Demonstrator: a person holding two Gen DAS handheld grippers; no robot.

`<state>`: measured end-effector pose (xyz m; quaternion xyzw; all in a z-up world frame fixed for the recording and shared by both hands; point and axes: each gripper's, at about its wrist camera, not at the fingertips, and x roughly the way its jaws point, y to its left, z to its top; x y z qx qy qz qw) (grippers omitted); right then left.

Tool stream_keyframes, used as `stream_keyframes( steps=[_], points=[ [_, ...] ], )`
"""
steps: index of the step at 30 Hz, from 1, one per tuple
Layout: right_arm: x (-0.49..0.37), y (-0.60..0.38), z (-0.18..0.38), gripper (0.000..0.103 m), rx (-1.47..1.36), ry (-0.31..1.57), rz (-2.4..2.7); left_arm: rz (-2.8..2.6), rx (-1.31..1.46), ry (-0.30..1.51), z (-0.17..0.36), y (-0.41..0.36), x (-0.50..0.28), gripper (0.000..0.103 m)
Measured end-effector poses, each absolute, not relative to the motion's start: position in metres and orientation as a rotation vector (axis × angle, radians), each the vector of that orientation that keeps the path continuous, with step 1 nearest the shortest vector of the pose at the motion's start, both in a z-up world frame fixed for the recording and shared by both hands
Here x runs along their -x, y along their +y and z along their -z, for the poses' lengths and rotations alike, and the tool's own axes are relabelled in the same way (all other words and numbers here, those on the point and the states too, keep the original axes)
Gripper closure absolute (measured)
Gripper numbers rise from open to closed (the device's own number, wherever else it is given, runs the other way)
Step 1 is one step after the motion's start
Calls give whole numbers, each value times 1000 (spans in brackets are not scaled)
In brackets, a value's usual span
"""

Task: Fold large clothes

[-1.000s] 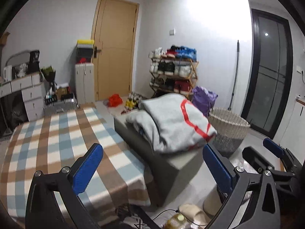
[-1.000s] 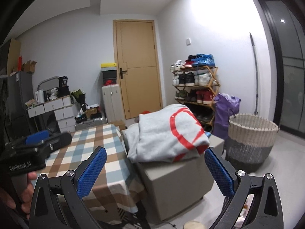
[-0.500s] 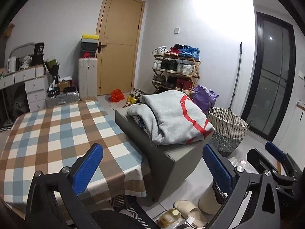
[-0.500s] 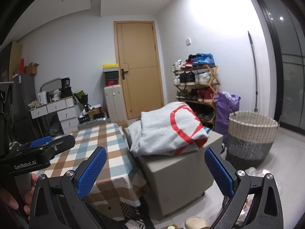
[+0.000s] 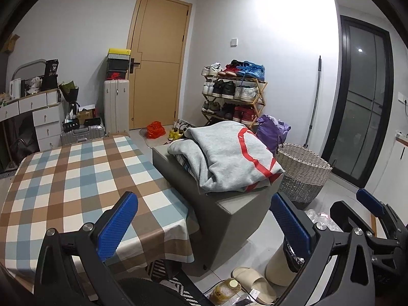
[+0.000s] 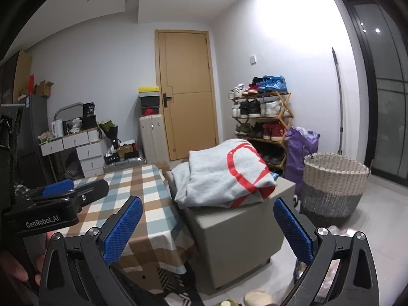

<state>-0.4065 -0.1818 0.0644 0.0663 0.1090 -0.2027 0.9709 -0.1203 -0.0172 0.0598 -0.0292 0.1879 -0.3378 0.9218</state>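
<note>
A grey sweatshirt with a red print (image 5: 229, 155) (image 6: 224, 173) lies loosely folded on top of other clothes on a grey box stool (image 5: 229, 219) (image 6: 242, 239). My left gripper (image 5: 204, 219) is open and empty, held well back from the pile above the corner of the checked table (image 5: 71, 178). My right gripper (image 6: 207, 225) is open too, with nothing between its blue pads, facing the stool from lower down. The left gripper's body (image 6: 51, 204) shows at the left of the right wrist view, with a hand under it.
A woven laundry basket (image 5: 301, 168) (image 6: 334, 181) stands right of the stool, a purple bag (image 5: 272, 130) and a shoe rack (image 5: 234, 94) behind it. Slippers (image 5: 255, 280), a bottle and a cable lie on the floor near the stool. Drawers and suitcases line the left wall.
Both grippers have drawn back and risen a little, so the stool and sweatshirt look smaller and more floor shows. Both stay open. The sweatshirt has not moved.
</note>
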Motion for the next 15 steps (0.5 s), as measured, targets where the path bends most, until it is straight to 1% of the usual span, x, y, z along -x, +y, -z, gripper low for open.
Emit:
stream_keyframes(
  steps=[15],
  points=[
    [410, -187, -65, 0, -160, 210, 408, 694, 50, 389, -63, -18, 122, 1]
  ],
)
